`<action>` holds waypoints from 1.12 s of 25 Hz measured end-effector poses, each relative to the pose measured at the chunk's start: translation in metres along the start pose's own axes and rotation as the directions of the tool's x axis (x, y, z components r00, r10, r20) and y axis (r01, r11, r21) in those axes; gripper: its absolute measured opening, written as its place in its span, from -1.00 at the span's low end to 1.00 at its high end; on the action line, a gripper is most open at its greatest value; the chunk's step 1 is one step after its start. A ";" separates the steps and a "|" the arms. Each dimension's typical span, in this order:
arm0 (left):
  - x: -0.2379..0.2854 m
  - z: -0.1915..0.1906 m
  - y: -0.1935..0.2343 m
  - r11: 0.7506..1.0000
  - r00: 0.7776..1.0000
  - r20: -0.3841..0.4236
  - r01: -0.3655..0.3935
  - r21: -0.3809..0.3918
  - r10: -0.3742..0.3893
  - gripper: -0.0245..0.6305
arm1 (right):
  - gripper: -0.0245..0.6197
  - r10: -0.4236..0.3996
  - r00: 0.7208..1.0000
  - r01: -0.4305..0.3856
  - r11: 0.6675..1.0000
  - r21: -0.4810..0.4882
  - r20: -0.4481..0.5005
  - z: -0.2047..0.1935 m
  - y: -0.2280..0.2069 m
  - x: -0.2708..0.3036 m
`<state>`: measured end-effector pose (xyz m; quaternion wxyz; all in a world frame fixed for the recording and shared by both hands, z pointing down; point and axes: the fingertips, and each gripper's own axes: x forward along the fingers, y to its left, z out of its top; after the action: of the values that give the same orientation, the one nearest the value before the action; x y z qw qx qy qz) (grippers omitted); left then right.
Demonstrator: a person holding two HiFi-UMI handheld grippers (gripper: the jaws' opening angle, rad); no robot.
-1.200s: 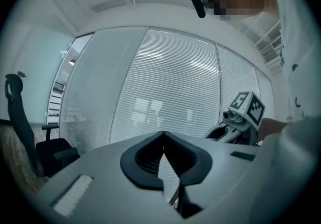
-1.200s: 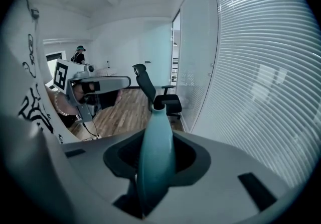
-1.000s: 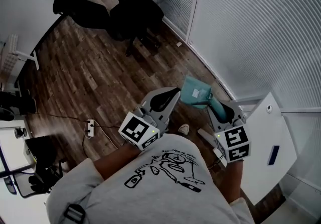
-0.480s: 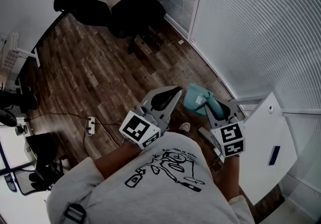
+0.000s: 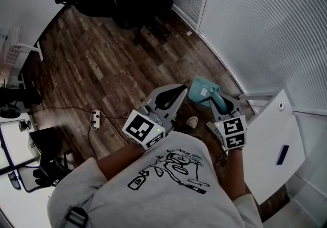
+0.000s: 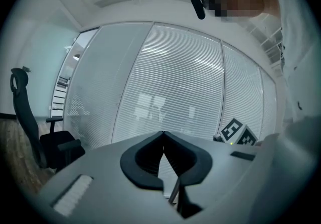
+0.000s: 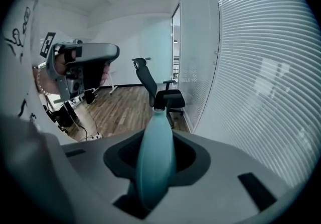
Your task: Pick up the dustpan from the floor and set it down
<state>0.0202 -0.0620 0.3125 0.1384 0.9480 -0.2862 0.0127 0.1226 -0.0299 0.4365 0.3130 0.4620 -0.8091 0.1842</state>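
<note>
Head view: your left gripper [image 5: 176,94], at the centre of the frame, has its jaws pressed together on nothing. Just right of it, your right gripper [image 5: 218,103] is pinching the handle of the teal plastic dustpan [image 5: 202,90]. The pan end pokes out past the jaws, near the white slatted blinds [image 5: 265,32].

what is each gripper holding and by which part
The right gripper holds the teal dustpan by its handle; the left gripper is shut on nothing.
</note>
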 end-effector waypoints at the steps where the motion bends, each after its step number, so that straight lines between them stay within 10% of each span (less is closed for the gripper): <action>1: -0.001 -0.002 0.000 1.000 1.000 -0.003 -0.004 -0.001 0.004 -0.92 | -0.63 0.004 1.000 -0.004 1.000 -0.001 -0.002 -0.004 0.001 0.004; 28: -0.035 -0.048 0.034 0.994 0.993 -0.077 -0.094 -0.049 0.090 -0.92 | -0.63 0.036 0.998 -0.035 0.999 0.016 -0.043 -0.103 0.012 0.135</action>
<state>-0.0247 -0.0572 0.3635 0.1733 0.9288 -0.3244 0.0467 0.0957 -0.0481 0.6035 0.3236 0.4457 -0.8089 0.2057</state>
